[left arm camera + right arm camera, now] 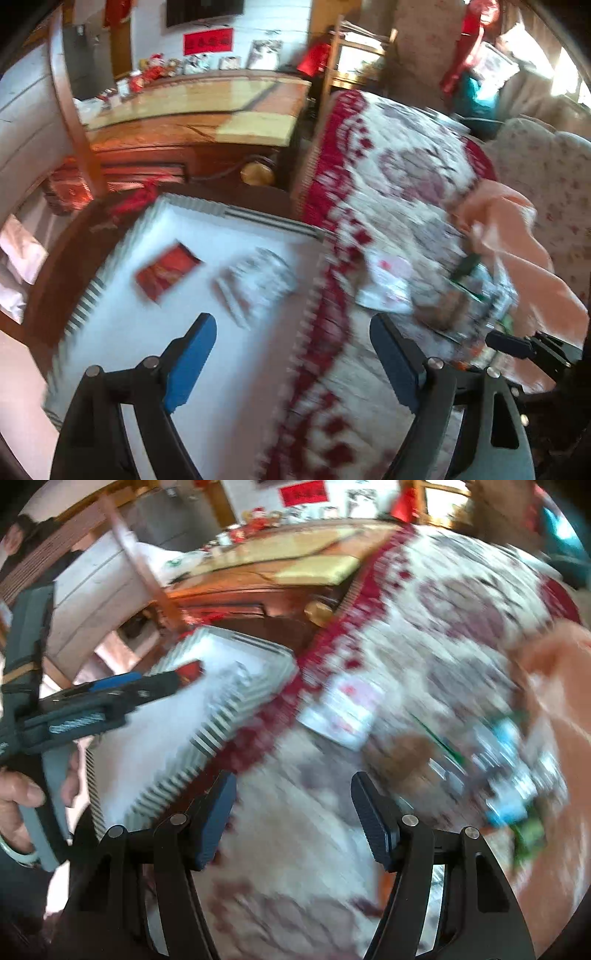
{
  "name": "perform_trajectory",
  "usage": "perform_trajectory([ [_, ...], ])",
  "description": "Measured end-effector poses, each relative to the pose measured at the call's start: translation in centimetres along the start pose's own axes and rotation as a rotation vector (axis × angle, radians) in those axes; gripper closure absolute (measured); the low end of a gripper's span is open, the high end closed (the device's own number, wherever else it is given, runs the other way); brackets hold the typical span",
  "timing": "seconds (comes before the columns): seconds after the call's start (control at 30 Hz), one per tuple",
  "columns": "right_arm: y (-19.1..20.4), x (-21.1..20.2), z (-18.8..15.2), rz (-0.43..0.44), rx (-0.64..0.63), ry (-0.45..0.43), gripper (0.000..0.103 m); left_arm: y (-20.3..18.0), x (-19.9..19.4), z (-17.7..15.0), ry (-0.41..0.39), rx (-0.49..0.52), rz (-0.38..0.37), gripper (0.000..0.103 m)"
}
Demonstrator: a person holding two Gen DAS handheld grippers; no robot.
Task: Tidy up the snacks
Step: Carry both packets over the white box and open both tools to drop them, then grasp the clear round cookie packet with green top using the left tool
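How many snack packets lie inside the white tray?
2: a red packet toward the white tray's left side, and a silver packet right of it. Blur may hide others.

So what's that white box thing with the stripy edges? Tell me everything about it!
The white basket is a shallow rectangular tray, plastic by the look of it, with slatted walls all round. It lies flat beside the red-and-white patterned blanket. Inside rest a red snack packet and a silvery-white packet, apart from each other. The open left gripper hovers over its near edge. Blur hides finer detail.
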State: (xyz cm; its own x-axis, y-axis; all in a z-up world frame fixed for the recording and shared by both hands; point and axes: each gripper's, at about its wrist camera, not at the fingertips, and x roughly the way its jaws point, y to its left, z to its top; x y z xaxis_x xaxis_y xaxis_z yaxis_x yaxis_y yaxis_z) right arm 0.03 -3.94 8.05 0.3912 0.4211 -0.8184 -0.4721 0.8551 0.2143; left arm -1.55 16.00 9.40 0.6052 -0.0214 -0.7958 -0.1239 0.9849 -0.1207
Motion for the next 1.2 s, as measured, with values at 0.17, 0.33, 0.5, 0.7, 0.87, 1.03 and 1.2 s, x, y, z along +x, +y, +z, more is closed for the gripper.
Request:
perform_trajectory([
  [0.17,-4.7,-2.1,-3.0,-0.063,0.072,-0.002,0.038,-4.4,0.6,-1.3,0.05,0.041,-0.051,0.016],
  [0.33,-7.2,-3.1,-3.4,-0.091,0.126,-0.012,0.038,-8.2,1.6,-1.1,0.063,0.118,-0.085,0.016],
  [0.5,-7.6,-3.6,-3.5,-0.093,0.129,-0.029,0.038,-11.1,3.3,-0.6,0.093,0.137,-0.1,0.016],
  [0.7,-8.2,-3.5,-3.8,-0.095,0.143,-0.021,0.038,-13.1,5.4,-0.3,0.111,0.212,-0.14,0.016],
  [0.87,-9.1,-3.5,-4.0,-0.094,0.172,-0.023,0.038,-14.9,6.4,-0.4,0.112,0.331,-0.219,0.016],
  [1.03,-9.6,-2.9,-4.2,-0.095,0.185,-0.003,0.038,-16.0,7.8,-0.2,0.137,0.357,-0.281,0.016],
  [1.2,-9.8,-3.0,-4.2,-0.096,0.19,-0.005,0.038,-16.5,8.9,-0.3,0.167,0.371,-0.293,0.016],
])
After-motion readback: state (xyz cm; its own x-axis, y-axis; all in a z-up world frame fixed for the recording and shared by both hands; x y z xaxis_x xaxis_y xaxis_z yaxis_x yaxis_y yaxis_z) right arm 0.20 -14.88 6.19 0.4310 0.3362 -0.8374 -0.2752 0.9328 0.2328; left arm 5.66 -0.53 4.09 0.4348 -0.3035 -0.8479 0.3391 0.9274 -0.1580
